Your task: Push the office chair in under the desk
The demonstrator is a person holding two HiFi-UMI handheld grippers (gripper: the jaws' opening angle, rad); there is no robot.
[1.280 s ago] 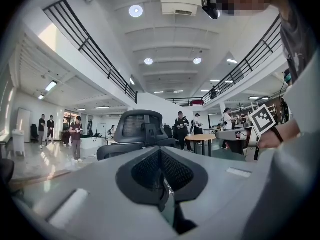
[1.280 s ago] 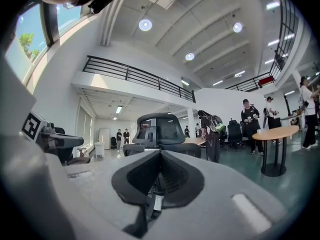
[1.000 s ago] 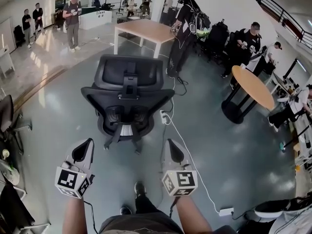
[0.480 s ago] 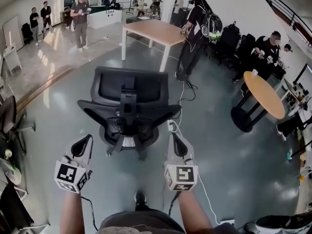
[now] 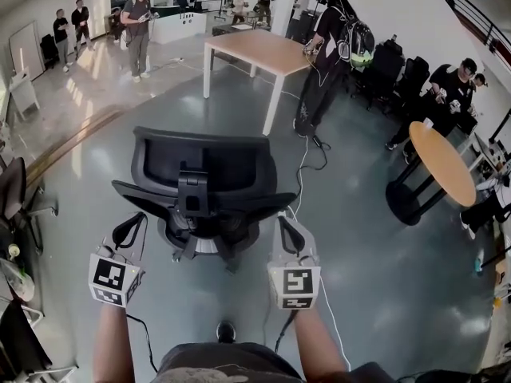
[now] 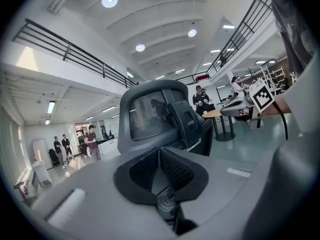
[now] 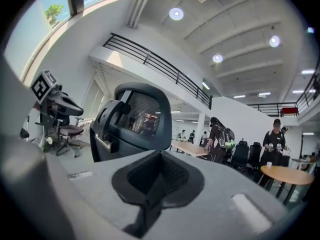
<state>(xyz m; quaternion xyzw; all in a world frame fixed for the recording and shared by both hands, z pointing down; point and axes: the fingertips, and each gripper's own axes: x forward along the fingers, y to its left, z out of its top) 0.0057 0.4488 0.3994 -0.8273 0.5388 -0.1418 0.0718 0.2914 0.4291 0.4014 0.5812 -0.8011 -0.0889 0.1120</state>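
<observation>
Room: open office hall with a glossy grey floor (image 5: 383,278); people (image 5: 140,22) stand around its edges.
Office chair (image 5: 204,174): black, out on the open floor with its back turned to the person, well apart from the wooden desk (image 5: 259,50) beyond it.
Left gripper (image 5: 136,222): just beside the chair's left armrest, jaws pressed together on nothing.
Right gripper (image 5: 285,223): near the right armrest, jaws likewise closed and empty.
Contact: both tips seem just short of the chair, though the steep head view leaves this unsure.
</observation>
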